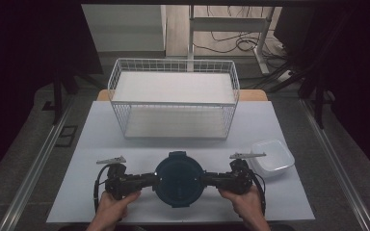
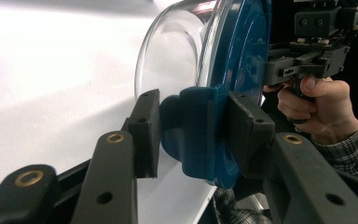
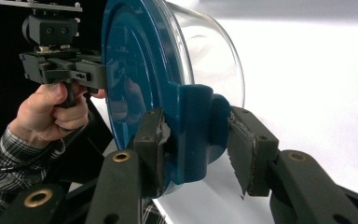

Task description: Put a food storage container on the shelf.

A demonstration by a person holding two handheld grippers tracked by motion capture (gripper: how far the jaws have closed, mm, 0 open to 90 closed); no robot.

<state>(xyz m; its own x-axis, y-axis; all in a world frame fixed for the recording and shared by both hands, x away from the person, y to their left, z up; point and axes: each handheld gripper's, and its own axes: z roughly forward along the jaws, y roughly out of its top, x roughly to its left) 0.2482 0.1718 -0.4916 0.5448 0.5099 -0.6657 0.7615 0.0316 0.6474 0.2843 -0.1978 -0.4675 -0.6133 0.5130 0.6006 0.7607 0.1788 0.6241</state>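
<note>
Scene: a person at a white table holds a round glass container with a blue lid between two hand-held grippers, near the table's front edge.
Left gripper: jaws partly closed, pinching the lid's blue side clip from the left.
Right gripper: jaws likewise narrowed, clamped on the opposite clip.
Container: seen from the gripper views it sits between both tools, glass bowl toward the table, lid facing up.
Risk: the grip rests on two small clips alone; uneven lifting by one hand would likely tilt the container, and a clip might snap open or slide from the pads.
Room: a wire basket stands well behind, open on top; a white plastic tub lies just beside the right hand.
Edges: the table's front edge is near the forearms, leaving little room for pulling back.
</note>
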